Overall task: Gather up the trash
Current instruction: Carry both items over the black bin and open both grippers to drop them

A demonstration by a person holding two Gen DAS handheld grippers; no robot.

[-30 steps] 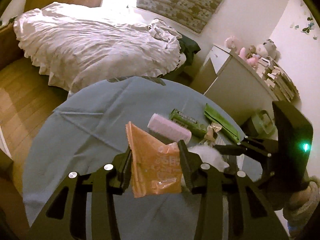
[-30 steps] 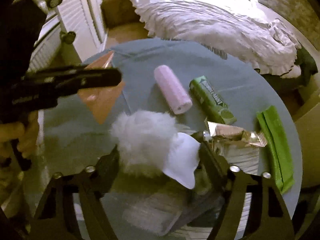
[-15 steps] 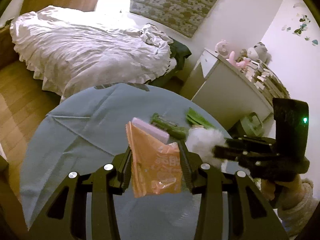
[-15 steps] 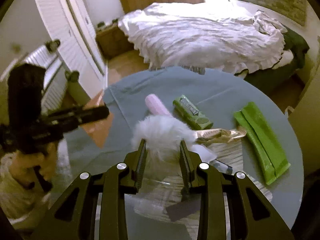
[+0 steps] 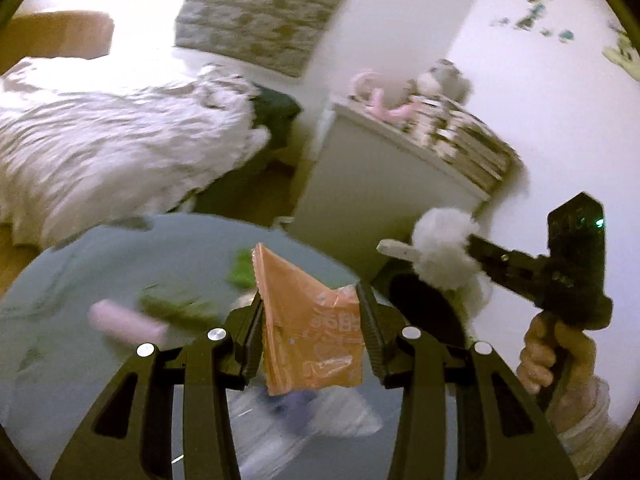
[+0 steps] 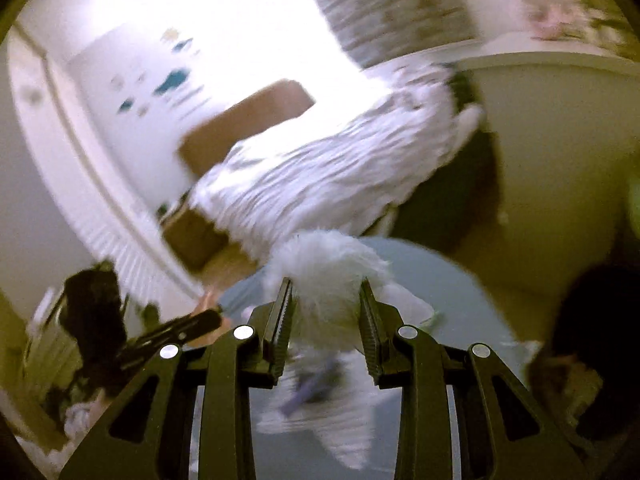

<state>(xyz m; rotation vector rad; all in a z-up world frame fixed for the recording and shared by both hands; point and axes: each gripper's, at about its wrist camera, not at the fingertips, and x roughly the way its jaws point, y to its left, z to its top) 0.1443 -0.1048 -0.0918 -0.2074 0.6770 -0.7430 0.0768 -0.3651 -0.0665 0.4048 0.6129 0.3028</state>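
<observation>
While the left wrist view is smeared by motion, its main facts read clearly. The left tool [image 5: 310, 322] is clamped on an orange wrapper [image 5: 308, 336], which stands between the two ribbed fingers [image 5: 251, 332] with its pointed corner up, lifted above the tabletop [image 5: 76, 280]. On the blue-grey cloth lie a pink roll [image 5: 126, 322], a dark green packet [image 5: 176, 308] just beside it, and a brighter green scrap [image 5: 240, 270] farther back; crinkled clear plastic [image 5: 304, 432] lies under the tool. Off to the right, past the tabletop's edge, the right tool [image 5: 460, 246] grips a white fluffy wad [image 5: 444, 252] with a pale flat strip sticking out of it. Beyond stand a bed [image 5: 112, 148] and a white cabinet [image 5: 376, 176] topped with plush toys.

Seen from the right wrist, the picture is tilted and blurred. The right tool [image 6: 326, 320] is closed on the white fluffy wad [image 6: 326, 276], which bulges up between the fingers, held above the tabletop [image 6: 436, 276]. The left tool [image 6: 200, 320] shows at lower left as a dark shape; whether it grips anything cannot be told from here. The bed [image 6: 320, 176] fills the middle distance.
</observation>
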